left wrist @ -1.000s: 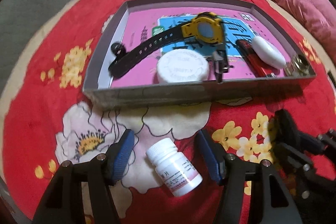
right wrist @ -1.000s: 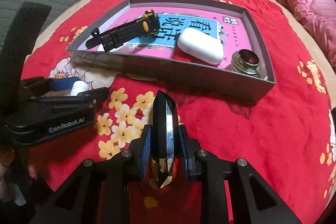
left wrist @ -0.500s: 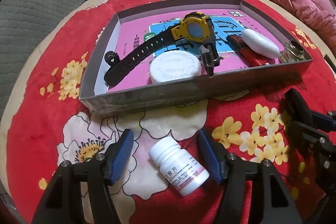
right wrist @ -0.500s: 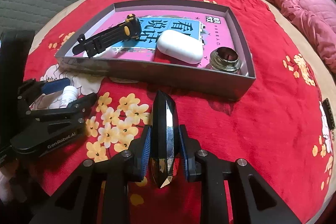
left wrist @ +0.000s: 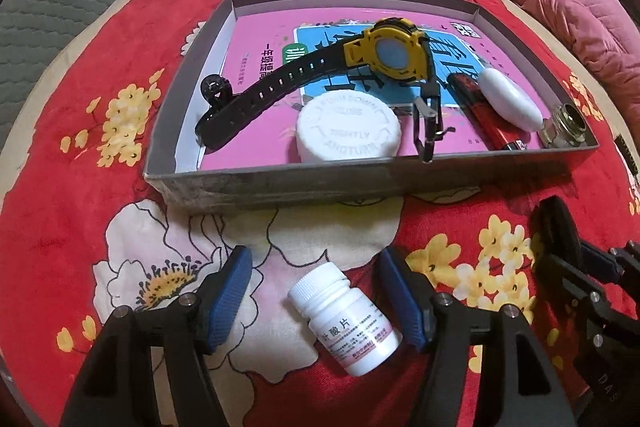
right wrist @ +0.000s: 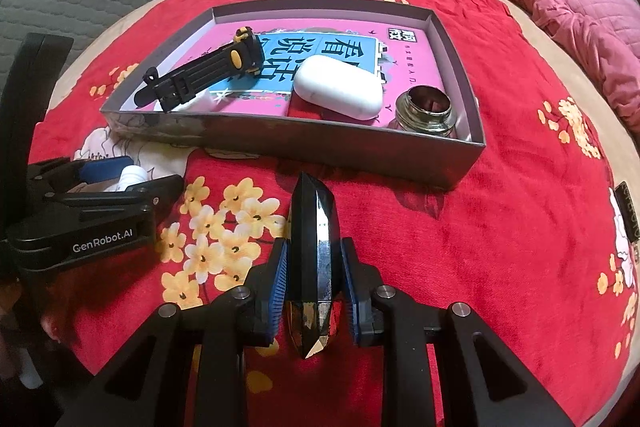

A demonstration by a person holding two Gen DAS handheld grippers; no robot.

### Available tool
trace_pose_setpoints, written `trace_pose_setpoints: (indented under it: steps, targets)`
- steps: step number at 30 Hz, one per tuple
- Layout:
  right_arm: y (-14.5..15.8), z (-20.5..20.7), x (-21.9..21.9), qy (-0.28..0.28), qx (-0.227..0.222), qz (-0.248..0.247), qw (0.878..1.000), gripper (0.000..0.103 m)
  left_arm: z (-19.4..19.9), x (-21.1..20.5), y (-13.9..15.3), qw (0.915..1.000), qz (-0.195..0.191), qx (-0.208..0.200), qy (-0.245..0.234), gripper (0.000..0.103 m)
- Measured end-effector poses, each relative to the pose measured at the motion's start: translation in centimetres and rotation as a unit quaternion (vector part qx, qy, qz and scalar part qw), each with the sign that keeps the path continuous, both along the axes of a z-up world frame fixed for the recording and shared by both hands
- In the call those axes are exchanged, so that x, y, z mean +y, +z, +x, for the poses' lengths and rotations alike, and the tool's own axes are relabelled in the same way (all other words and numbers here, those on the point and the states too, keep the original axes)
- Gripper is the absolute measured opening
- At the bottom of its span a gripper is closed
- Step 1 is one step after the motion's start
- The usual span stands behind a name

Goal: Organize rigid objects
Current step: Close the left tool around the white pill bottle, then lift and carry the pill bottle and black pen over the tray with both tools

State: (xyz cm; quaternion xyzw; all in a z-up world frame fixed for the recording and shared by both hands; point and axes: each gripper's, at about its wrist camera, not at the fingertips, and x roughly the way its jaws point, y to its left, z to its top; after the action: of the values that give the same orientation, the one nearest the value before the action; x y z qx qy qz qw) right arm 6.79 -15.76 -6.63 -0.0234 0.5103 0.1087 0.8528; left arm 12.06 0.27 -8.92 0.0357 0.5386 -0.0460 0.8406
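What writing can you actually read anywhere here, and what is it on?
"GenRobot.AI": on the side of the left gripper.
"看说话": on the blue panel of the pink book in the grey box.
"TIGHTLY", partly "CLOSE" and "TURN": embossed on the white cap.
"酸片": on the white pill bottle; its small print is unreadable.

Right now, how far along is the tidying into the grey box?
Done: the watch, white cap, white case and metal jar lie in the grey box. In hand: the right hand-held gripper clamps a dark faceted piece. Left: the pill bottle lies on the cloth between the left hand-held gripper's open pads.
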Motion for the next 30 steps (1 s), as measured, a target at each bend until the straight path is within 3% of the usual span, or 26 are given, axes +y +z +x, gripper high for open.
trace_pose_setpoints:
  steps: [6,9,13,16,30]
  targets:
    - [0.1,0.0,-0.2,-0.003,-0.001,0.002,1.0,0.026,-0.1,0.3,0.3,1.0,-0.01,0.001,0.002,0.063]
    - [0.1,-0.1,-0.5,-0.006,-0.002,0.007,1.0,0.026,-0.4,0.6,0.5,0.9998,-0.021,-0.002,0.005,0.056]
    - [0.2,-0.1,-0.8,-0.011,-0.001,0.017,1.0,0.026,-1.0,1.7,1.2,0.9987,-0.047,-0.012,0.013,0.033]
    - [0.2,-0.1,-0.8,-0.012,-0.002,0.02,1.0,0.026,-1.3,2.8,1.3,0.9969,-0.077,-0.01,0.016,0.032]
    - [0.2,-0.1,-1.6,-0.02,-0.005,0.033,0.999,0.026,-2.4,4.4,2.1,0.9924,-0.121,-0.011,0.019,0.026]
